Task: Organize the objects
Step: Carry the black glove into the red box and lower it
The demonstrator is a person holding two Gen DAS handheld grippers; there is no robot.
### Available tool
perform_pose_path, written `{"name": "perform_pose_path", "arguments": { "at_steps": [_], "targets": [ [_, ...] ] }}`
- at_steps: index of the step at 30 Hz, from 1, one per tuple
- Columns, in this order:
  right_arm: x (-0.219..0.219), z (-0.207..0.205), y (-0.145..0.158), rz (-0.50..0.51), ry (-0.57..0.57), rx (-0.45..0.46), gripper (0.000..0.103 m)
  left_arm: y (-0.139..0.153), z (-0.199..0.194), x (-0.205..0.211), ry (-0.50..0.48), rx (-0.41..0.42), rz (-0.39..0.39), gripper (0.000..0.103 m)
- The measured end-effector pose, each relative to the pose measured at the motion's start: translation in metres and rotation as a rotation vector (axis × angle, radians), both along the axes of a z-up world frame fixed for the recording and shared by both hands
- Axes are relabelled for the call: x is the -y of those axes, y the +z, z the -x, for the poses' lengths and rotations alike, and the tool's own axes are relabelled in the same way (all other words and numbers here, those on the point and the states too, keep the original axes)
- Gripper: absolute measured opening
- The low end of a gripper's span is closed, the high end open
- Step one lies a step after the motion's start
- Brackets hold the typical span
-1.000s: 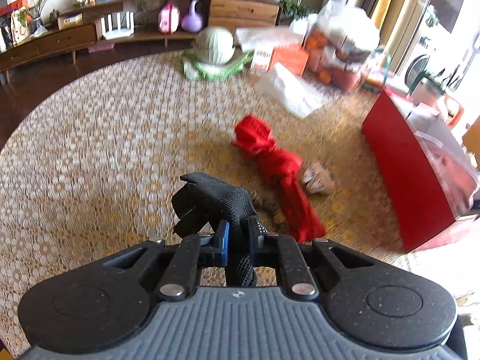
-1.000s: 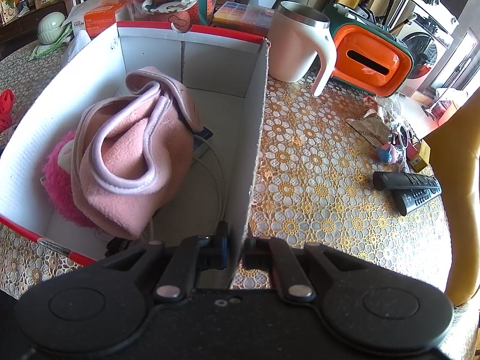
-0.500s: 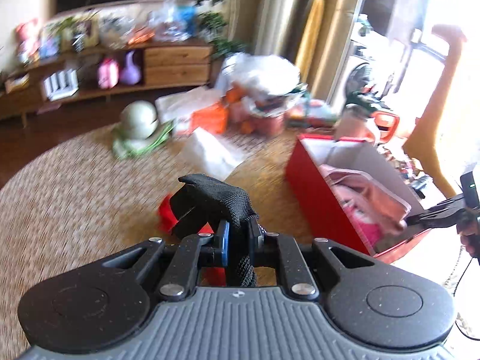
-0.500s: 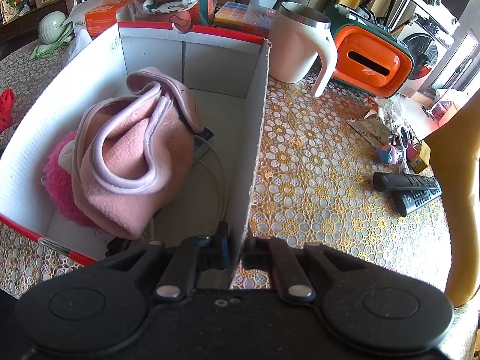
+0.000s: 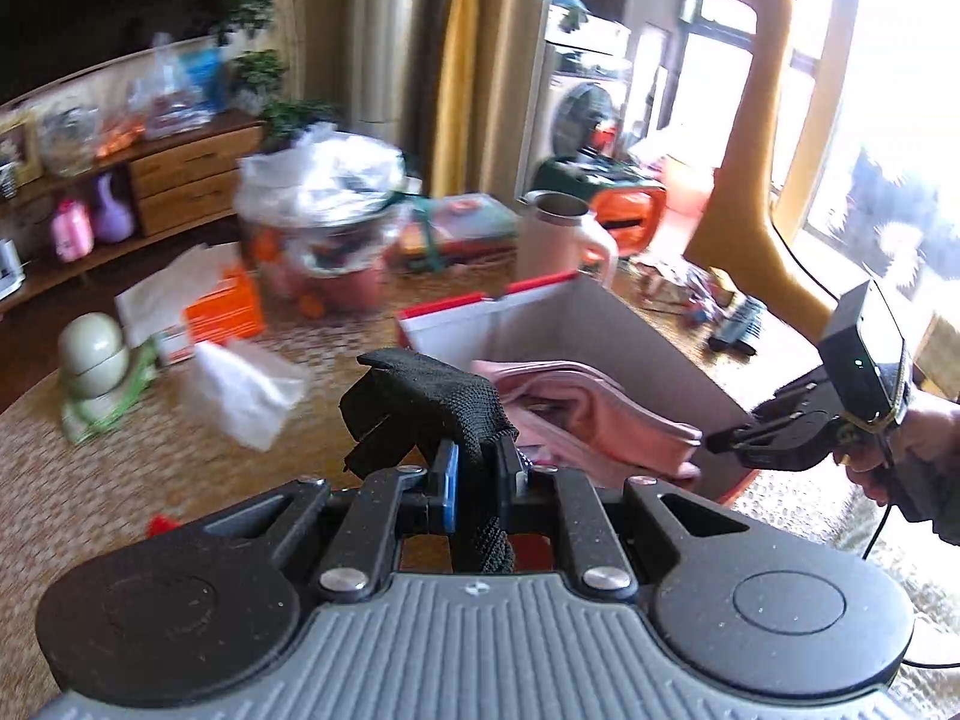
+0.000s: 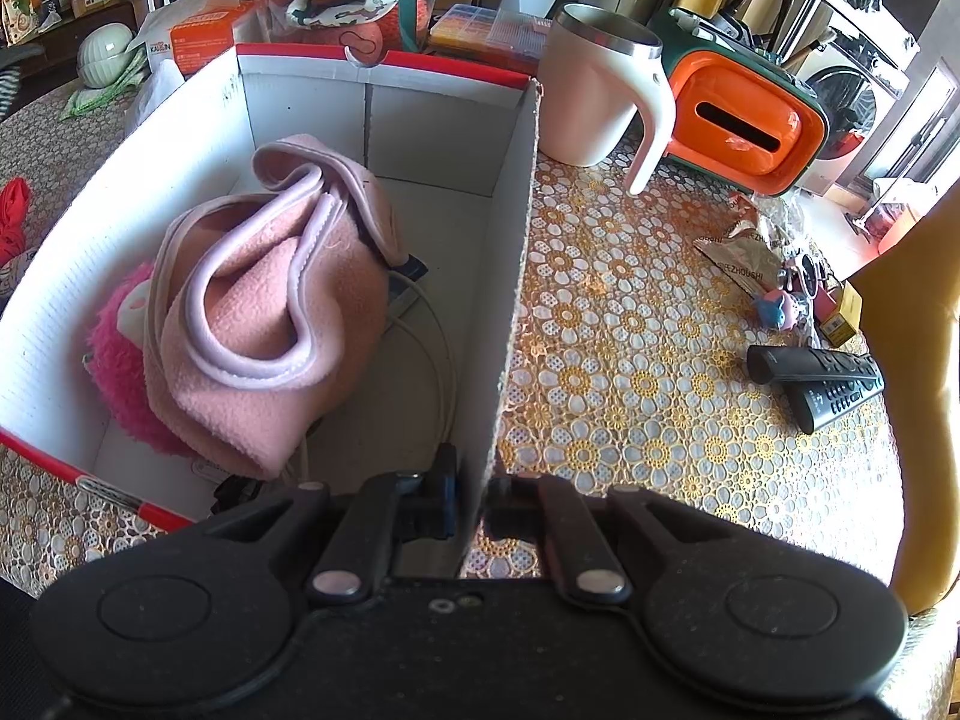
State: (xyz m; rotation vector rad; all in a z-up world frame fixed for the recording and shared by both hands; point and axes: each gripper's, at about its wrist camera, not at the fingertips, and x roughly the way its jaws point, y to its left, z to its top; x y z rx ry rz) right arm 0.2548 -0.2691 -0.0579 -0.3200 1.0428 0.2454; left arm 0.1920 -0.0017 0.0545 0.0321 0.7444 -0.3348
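The left tool (image 5: 477,474) is clamped on a black knit glove (image 5: 429,402), apparently to carry it to the red-and-white box (image 6: 384,114) on the bench (image 6: 630,360); the glove's long axis runs up through the jaws, its bunched end upward, tilted left. The right tool (image 6: 474,501) is closed on the box's near right wall, seemingly to steady it beside the pink fleece (image 6: 264,300) inside.

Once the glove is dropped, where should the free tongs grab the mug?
Take the mug by its handle, coming from the tissue-box side. The handle juts out away from the box and hangs clear of the tablecloth; the body looks too wide.
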Motion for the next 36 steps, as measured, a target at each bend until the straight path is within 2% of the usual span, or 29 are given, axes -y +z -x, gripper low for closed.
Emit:
{"name": "perform_pose_path", "arguments": {
  "at_steps": [5,15,24,29,36],
  "targets": [
    [0.000,-0.001,0.000,-0.002,0.002,-0.001,0.007,-0.006,-0.019,0.037,-0.065,0.031,-0.071,0.011],
    [0.000,0.000,-0.001,-0.003,0.003,0.000,0.007,-0.030,-0.052,0.097,-0.183,0.028,-0.175,0.011],
    [0.000,0.000,-0.001,0.000,0.006,-0.002,0.007,-0.058,-0.076,0.130,-0.232,-0.058,-0.212,0.011],
    [0.001,0.000,-0.002,-0.002,0.006,-0.003,0.007,-0.071,-0.090,0.138,-0.246,-0.139,-0.197,0.011],
    [0.001,0.000,-0.003,-0.003,0.006,-0.008,0.007,-0.086,-0.102,0.137,-0.232,-0.212,-0.188,0.011]
  ]
}}
